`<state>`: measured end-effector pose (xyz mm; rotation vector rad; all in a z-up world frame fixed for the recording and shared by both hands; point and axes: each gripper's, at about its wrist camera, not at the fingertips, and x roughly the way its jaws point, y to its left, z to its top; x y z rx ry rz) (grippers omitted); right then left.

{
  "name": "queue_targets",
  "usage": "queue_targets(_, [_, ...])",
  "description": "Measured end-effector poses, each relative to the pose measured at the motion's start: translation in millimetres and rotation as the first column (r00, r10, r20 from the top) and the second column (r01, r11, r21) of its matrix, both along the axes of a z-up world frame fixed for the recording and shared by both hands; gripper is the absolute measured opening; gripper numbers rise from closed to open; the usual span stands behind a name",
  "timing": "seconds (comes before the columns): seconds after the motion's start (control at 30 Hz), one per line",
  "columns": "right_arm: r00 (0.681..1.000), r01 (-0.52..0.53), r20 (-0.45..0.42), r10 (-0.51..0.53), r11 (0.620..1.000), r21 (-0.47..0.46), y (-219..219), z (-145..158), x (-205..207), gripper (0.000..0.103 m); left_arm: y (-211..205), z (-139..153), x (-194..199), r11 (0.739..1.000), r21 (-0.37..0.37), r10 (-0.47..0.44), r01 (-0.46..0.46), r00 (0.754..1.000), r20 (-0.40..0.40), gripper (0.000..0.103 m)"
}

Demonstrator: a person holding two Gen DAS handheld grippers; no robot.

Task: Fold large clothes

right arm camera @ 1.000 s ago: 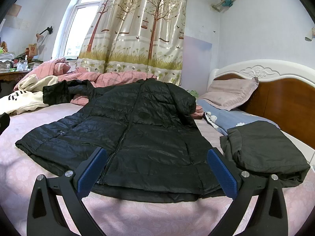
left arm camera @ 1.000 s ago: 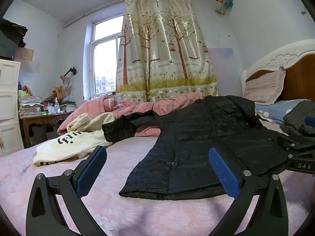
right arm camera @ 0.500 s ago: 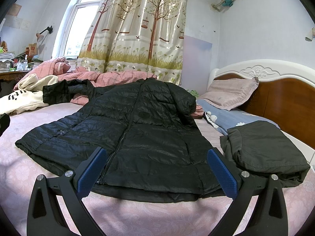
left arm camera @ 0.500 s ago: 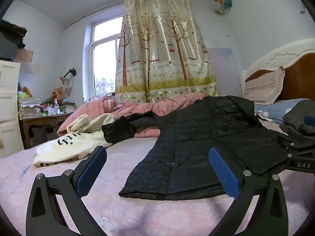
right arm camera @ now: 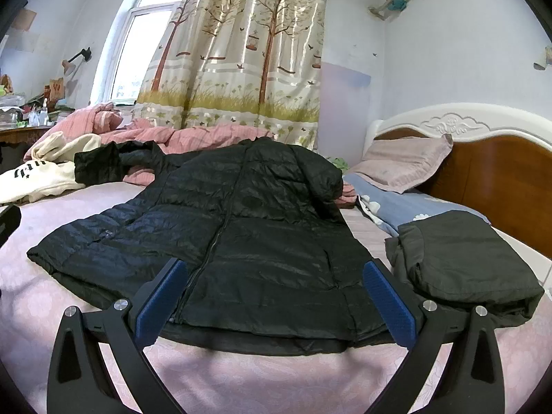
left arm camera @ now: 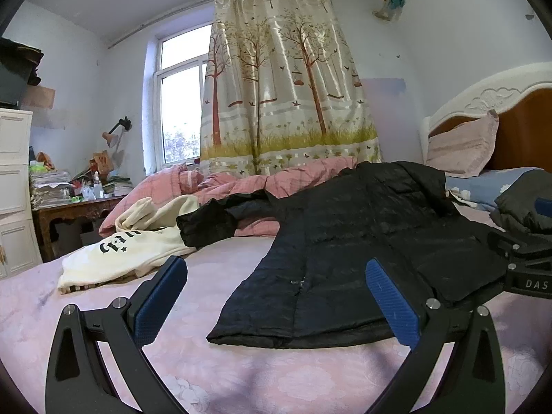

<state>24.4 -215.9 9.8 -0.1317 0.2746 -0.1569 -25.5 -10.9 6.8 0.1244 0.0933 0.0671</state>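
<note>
Left wrist view is showing the letters "DAS" in white on the black body of the right gripper [left arm camera: 528,269], which is poking in at the frame's right edge beside the jacket; the rest of that marking is running out of frame. On the cream sweatshirt [left arm camera: 117,255] lying at the far left of the bed, black lettering is curving across the cloth with a small star under it, but the folds are making it unreadable. The black quilted jacket [right arm camera: 220,227] is lying spread flat, front up, on the pink floral bedsheet [right arm camera: 258,372], its zip running down the middle, its hem nearest both cameras and one sleeve [left arm camera: 220,220] stretching out toward the sweatshirt and resting against the pink striped quilt [left arm camera: 276,183]. A folded dark garment [right arm camera: 462,262] is sitting just beside the jacket's right edge, near the blue pillow [right arm camera: 396,203] and the headboard [right arm camera: 500,172]. The left gripper [left arm camera: 276,300] is hovering with its blue-padded tongs wide apart and gripping nothing, low over the sheet short of the hem; the right gripper [right arm camera: 272,303] is likewise holding its tongs spread and empty above the hem. Compared with a second ago, almost nothing is changing: both views are framing the jacket alike, with only a very slight drift in the left view.
</note>
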Motion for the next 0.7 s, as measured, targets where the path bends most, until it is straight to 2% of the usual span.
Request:
queue_targets(0.23, [1.0, -0.001, 0.002, 0.001, 1.0, 0.001, -0.9, -0.1, -1.4, 0.103, -3.8, 1.7, 2.4, 1.0, 0.007, 0.003, -0.003, 1.0, -0.001, 0.103])
queue_targets(0.43, [0.991, 0.066, 0.118, -0.067, 0.998, 0.016, -5.2, 4.0, -17.9, 0.103, 1.1, 1.5, 11.2, 1.0, -0.017, 0.01, -0.01, 0.999, -0.048, 0.103])
queue_targets(0.57, [0.995, 0.058, 0.086, -0.059, 0.998, 0.015, -4.3, 3.3, -11.2, 0.103, -1.3, 1.0, 13.4, 1.0, -0.006, 0.016, -0.016, 0.998, -0.064, 0.103])
queue_targets(0.7, [0.995, 0.05, 0.091, -0.05, 0.999, 0.003, 0.2, 3.9, -12.9, 0.103, -4.9, -0.3, 13.0, 1.0, 0.01, 0.02, -0.02, 0.998, -0.063, 0.103])
